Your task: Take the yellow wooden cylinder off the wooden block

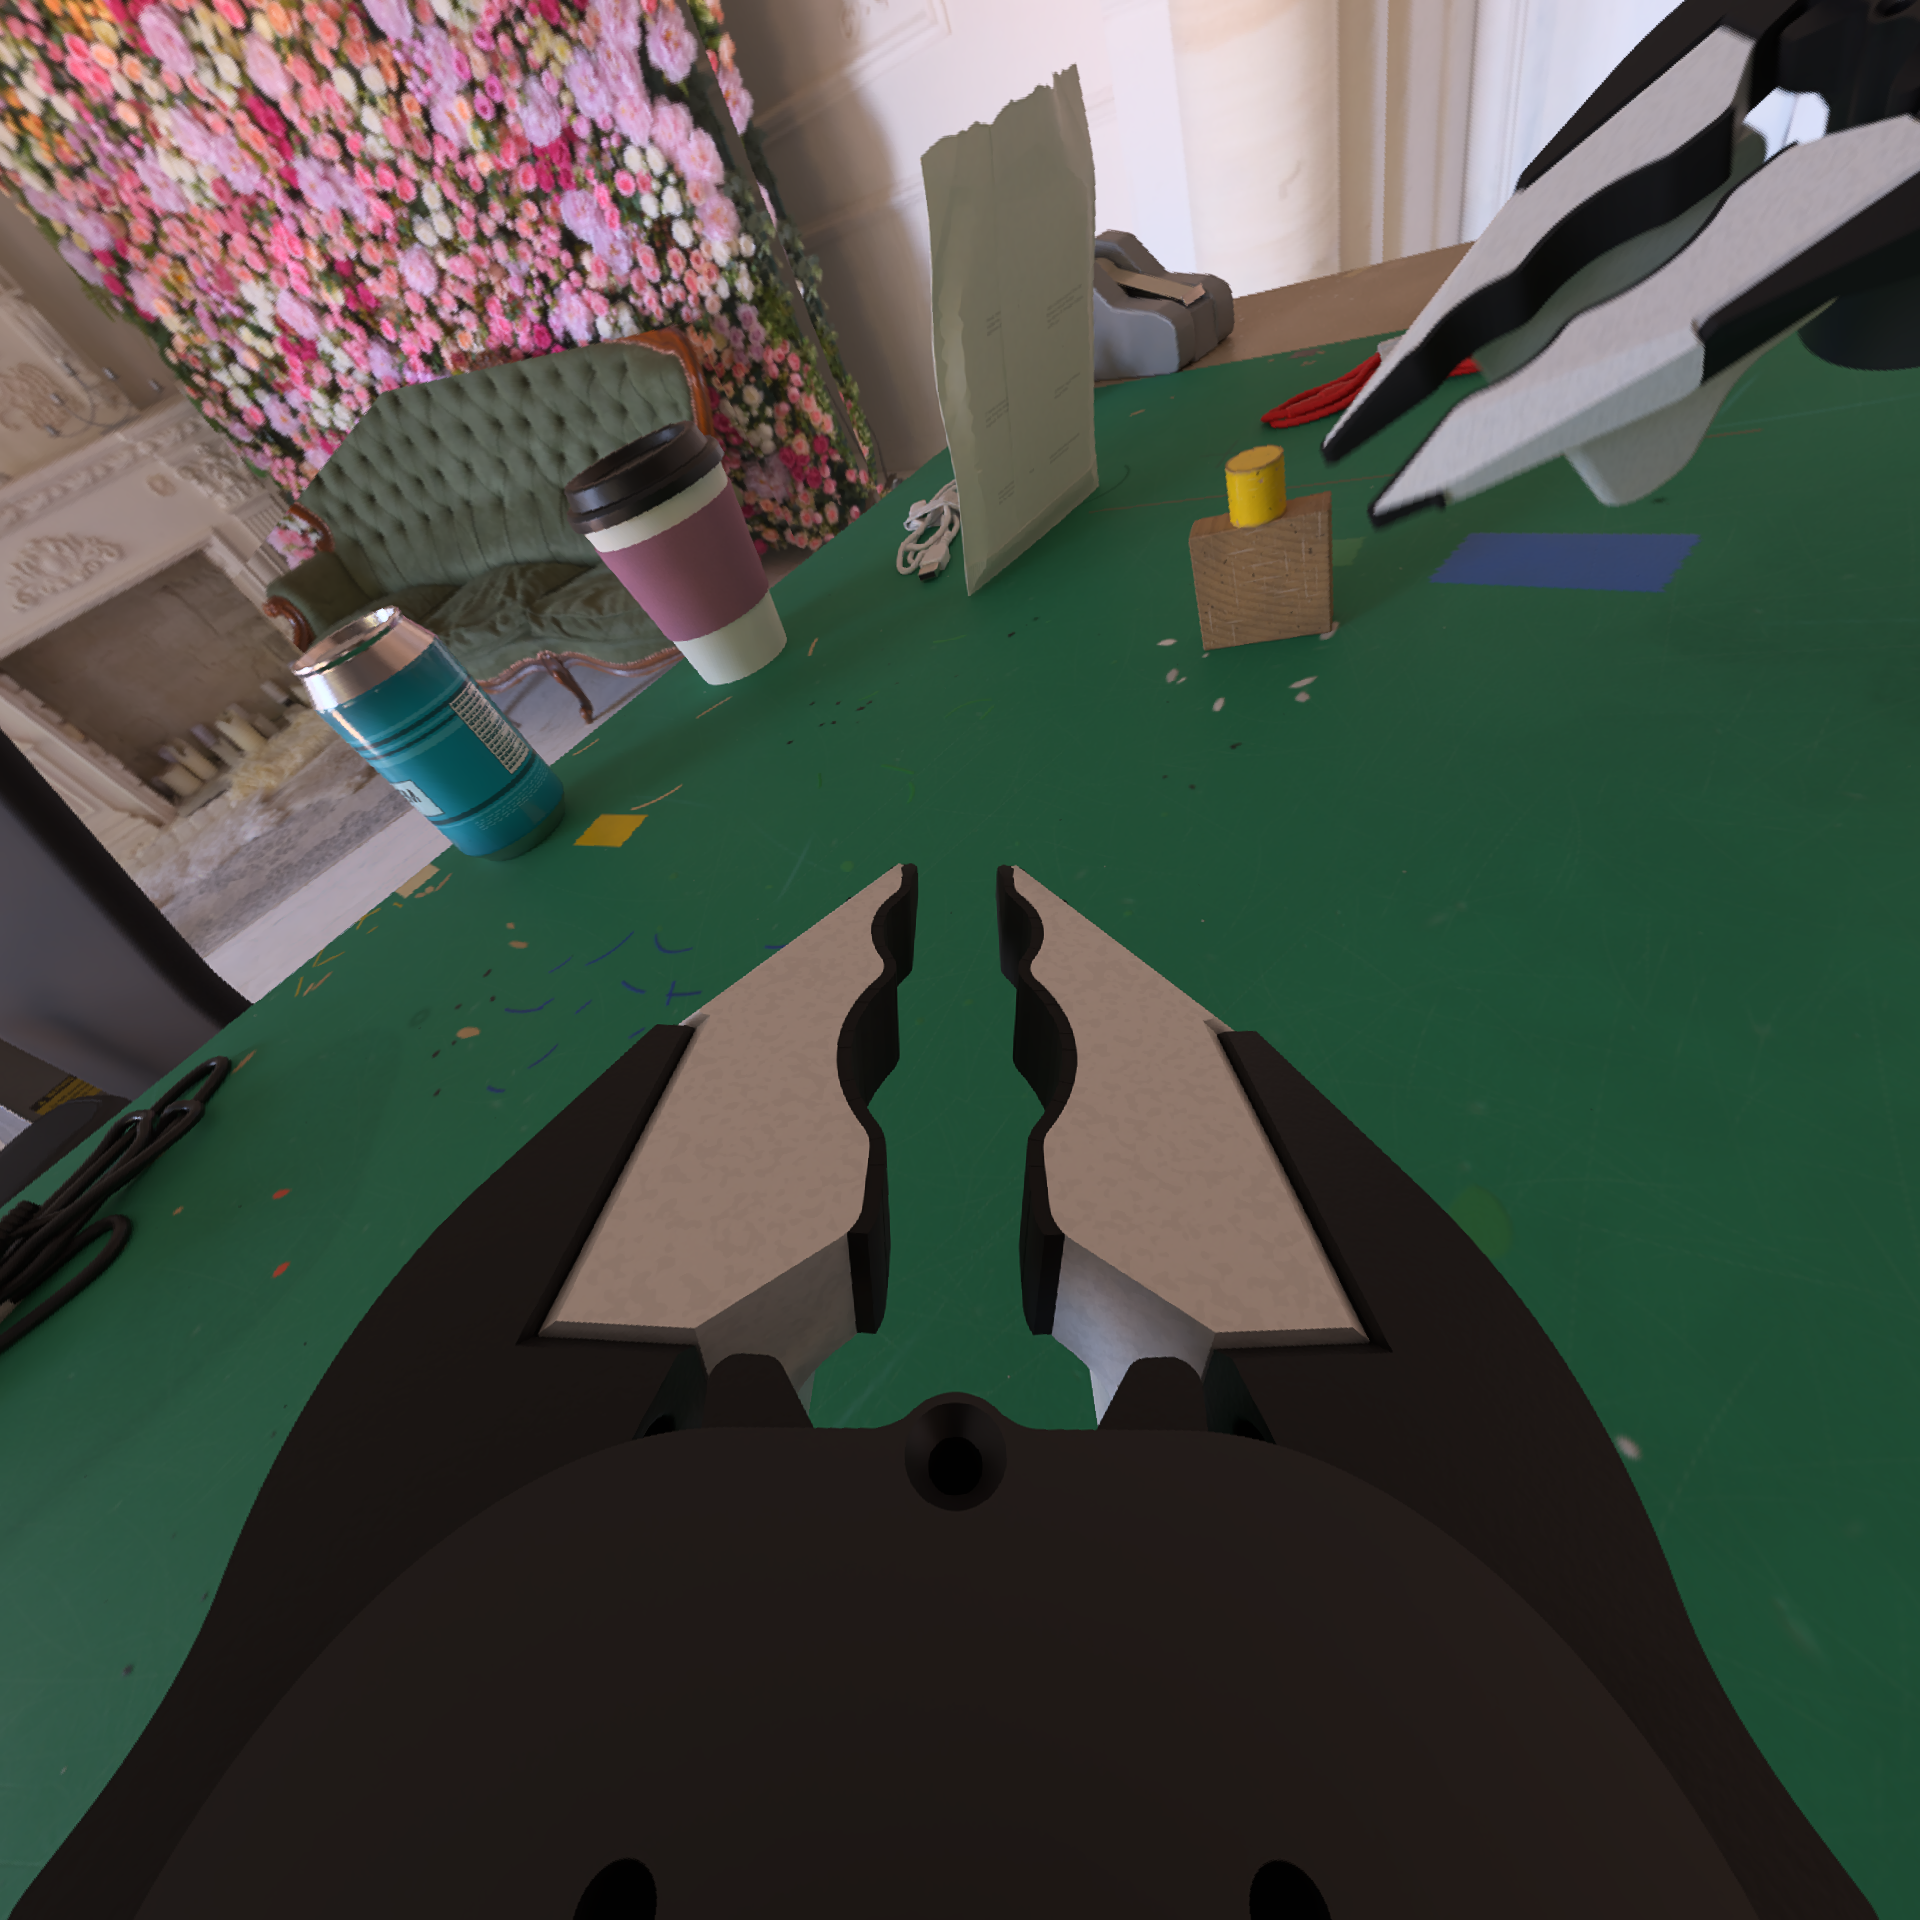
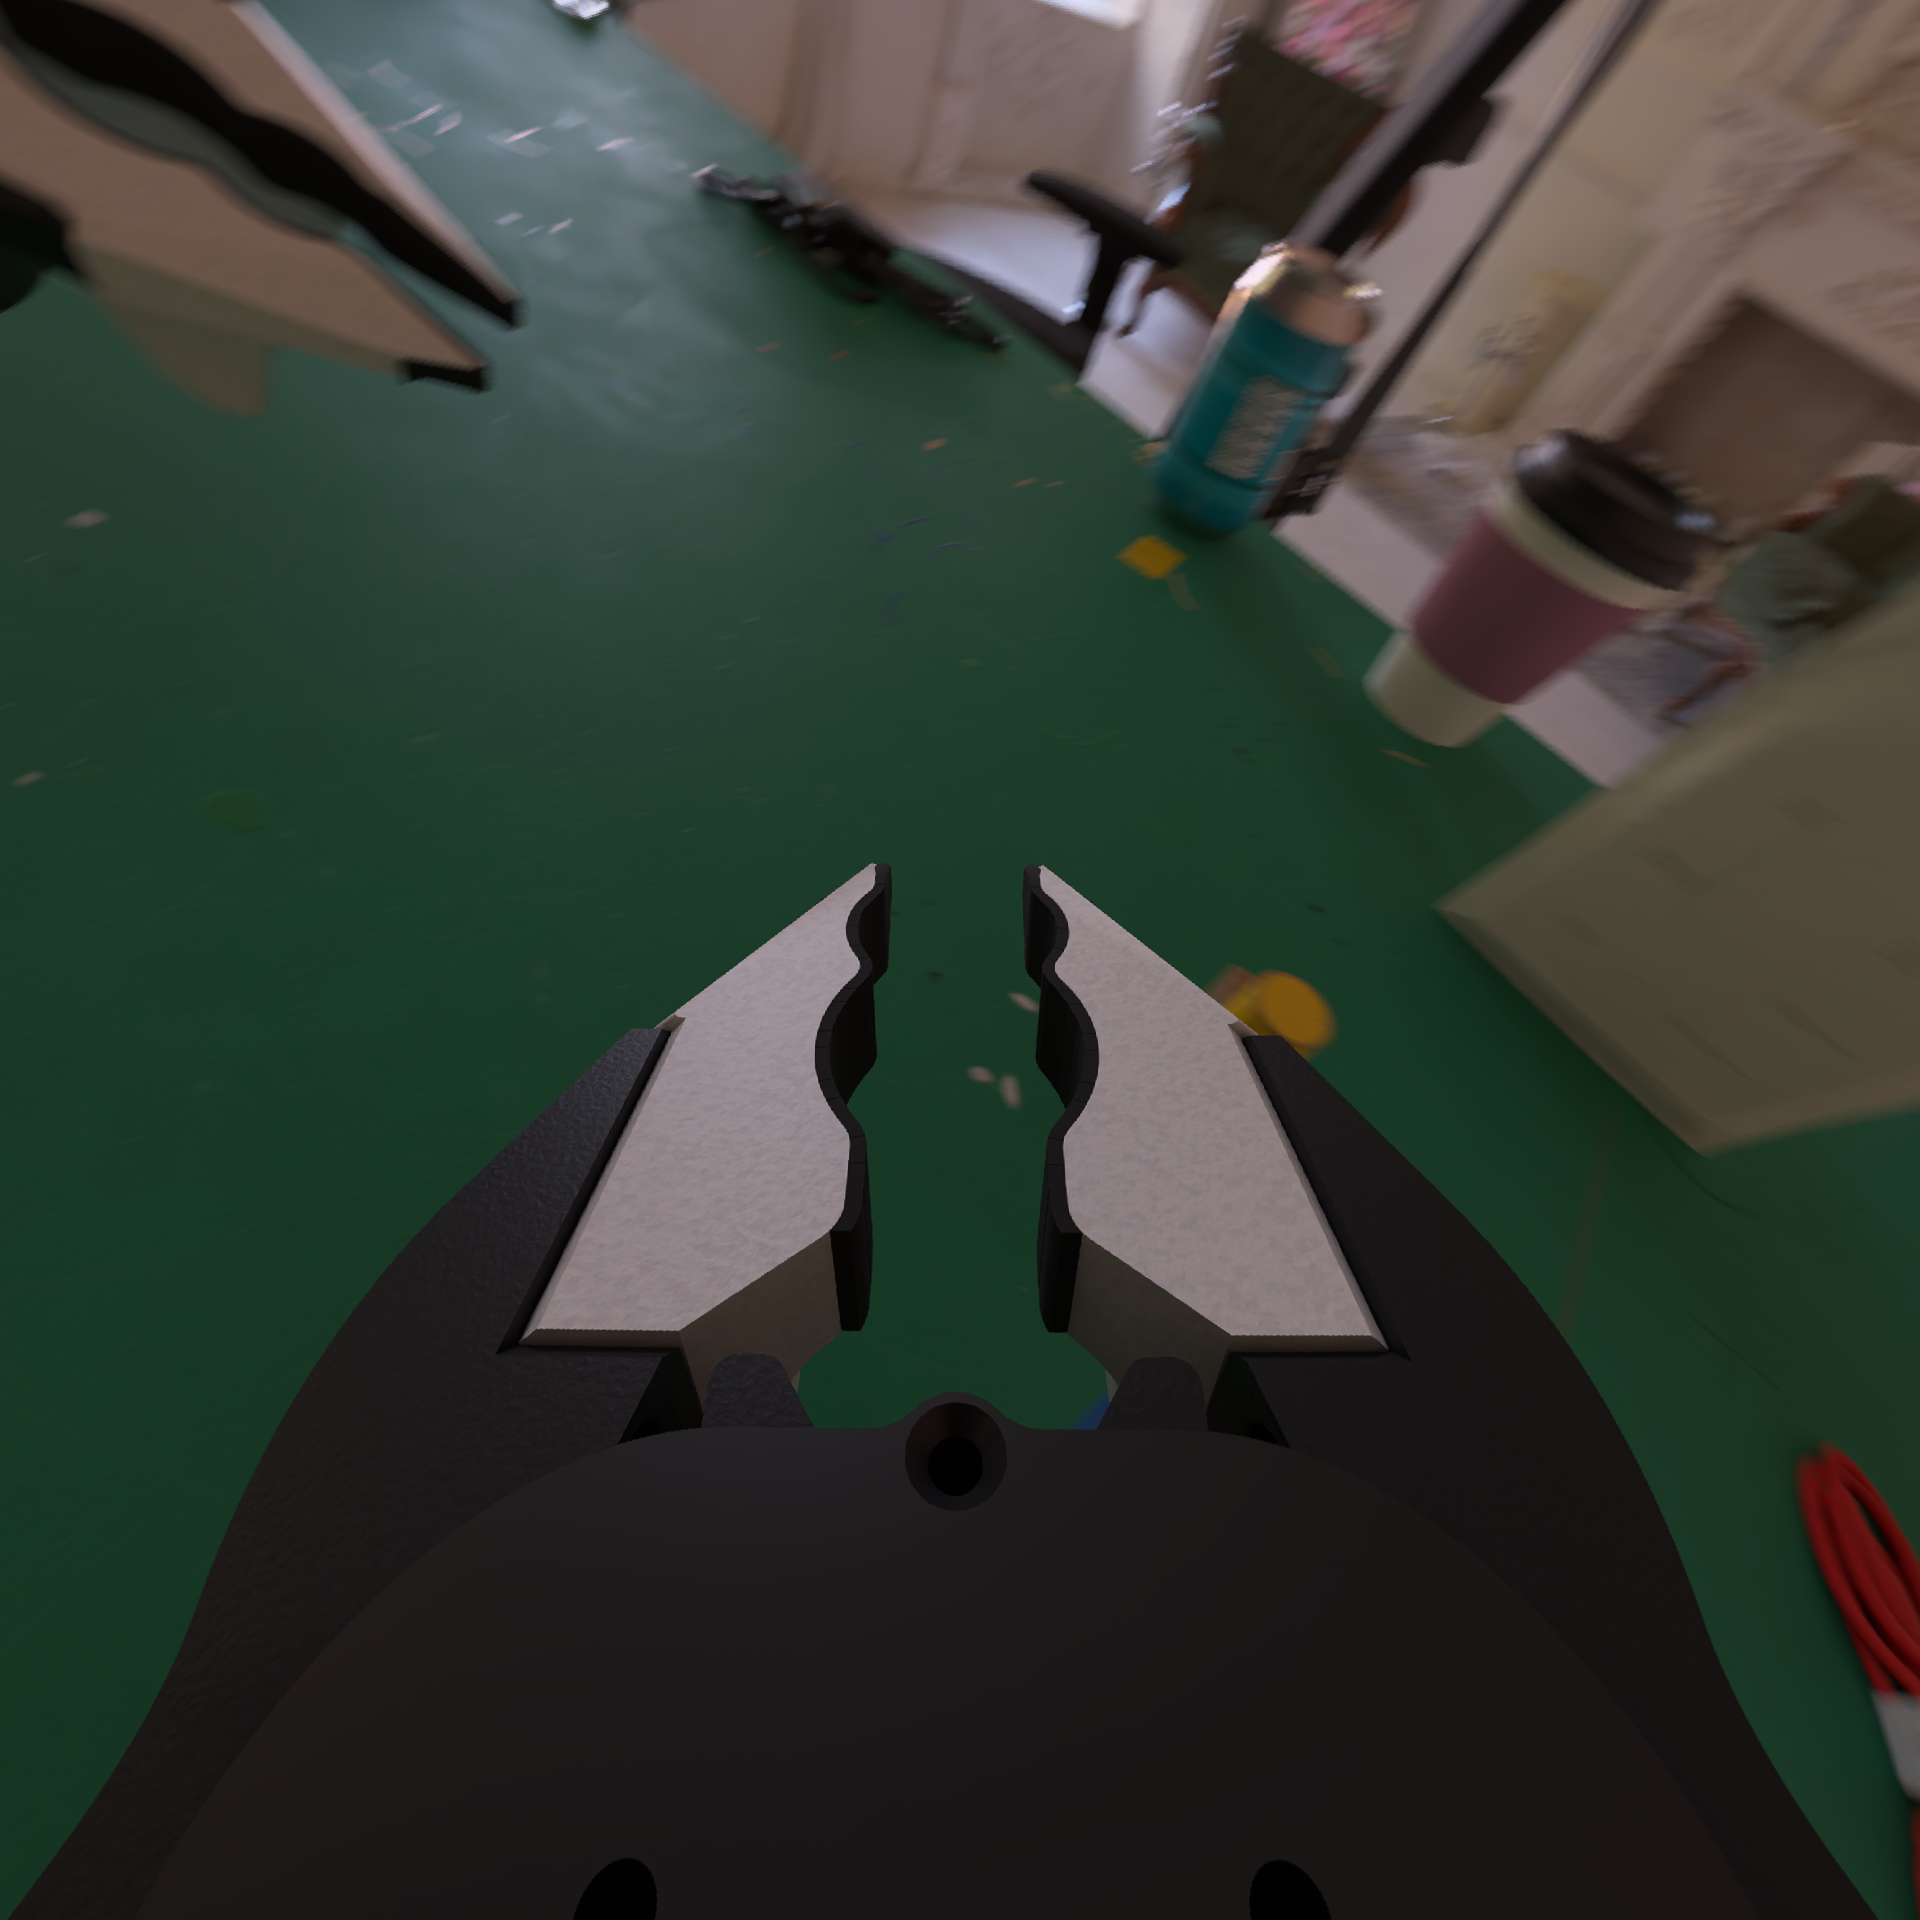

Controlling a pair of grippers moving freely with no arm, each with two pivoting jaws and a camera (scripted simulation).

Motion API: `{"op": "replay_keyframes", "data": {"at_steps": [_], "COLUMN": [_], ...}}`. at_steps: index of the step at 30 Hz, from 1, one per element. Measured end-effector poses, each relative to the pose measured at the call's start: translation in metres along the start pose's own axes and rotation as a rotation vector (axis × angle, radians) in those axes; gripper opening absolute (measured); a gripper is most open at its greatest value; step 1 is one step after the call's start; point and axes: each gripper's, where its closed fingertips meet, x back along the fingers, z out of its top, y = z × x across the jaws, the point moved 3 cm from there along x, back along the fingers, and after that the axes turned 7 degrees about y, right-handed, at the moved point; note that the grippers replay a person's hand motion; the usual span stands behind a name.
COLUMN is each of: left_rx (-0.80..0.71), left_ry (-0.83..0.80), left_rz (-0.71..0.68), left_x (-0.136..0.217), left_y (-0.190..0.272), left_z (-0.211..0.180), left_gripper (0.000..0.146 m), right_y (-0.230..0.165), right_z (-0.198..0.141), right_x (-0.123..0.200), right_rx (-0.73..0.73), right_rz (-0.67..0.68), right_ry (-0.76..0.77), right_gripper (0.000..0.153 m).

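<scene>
In the left wrist view a yellow wooden cylinder [image 1: 1255,486] stands upright on a wooden block [image 1: 1262,578] on the green table, far ahead to the right. My left gripper [image 1: 956,883] is open and empty, low over the table, well short of the block. My right gripper [image 1: 1361,480] shows there too, open, tips just right of the cylinder and a little above it, apart from it. In the right wrist view my right gripper [image 2: 956,883] is open and empty; the cylinder [image 2: 1283,1008] peeks out blurred beside its right finger. The left gripper [image 2: 457,343] shows at the top left.
A teal can [image 1: 436,732], a coffee cup [image 1: 681,556], a standing paper bag [image 1: 1013,332] and a white cable [image 1: 928,535] line the table's left and far side. A red cord [image 1: 1314,400], a blue patch [image 1: 1564,561] and black clips [image 1: 94,1174] also lie there.
</scene>
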Motion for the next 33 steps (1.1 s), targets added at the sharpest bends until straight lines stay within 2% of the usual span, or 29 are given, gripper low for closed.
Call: {"op": "replay_keyframes", "data": {"at_steps": [4,8,13,16,18,20,26,33], "left_rx": [0.019,0.026,0.018,0.014,0.013,0.01,0.013,0.01], "left_ry": [0.006,0.011,0.005,0.004,0.006,0.012,0.022,0.016], "left_rz": [0.017,0.034,0.027,0.025,0.022,0.021,0.017,-0.014], "left_x": [0.001,0.002,0.001,0.001,0.002,0.002,0.003,0.002], "left_y": [-0.005,-0.009,-0.008,-0.008,-0.008,-0.009,-0.01,-0.004], "left_z": [0.0,-0.001,-0.002,-0.002,-0.001,0.0,0.002,0.001], "left_gripper": [0.014,0.014,0.014,0.014,0.014,0.014,0.014,0.016], "right_y": [0.041,0.063,0.065,0.069,0.07,0.07,0.063,0.043], "right_z": [0.0,-0.016,-0.04,-0.047,-0.05,-0.051,-0.038,-0.023], "right_x": [0.021,0.023,-0.001,-0.015,-0.02,-0.021,-0.015,-0.016], "right_rx": [-0.091,-0.237,-0.267,-0.27,-0.259,-0.248,-0.261,-0.175], "right_rz": [-0.223,-0.316,-0.341,-0.369,-0.374,-0.379,-0.344,-0.268], "right_ry": [0.09,0.071,-0.068,-0.121,-0.14,-0.139,-0.062,-0.016], "right_gripper": [0.025,0.032,0.049,0.052,0.045,0.022,0.022,0.022]}}
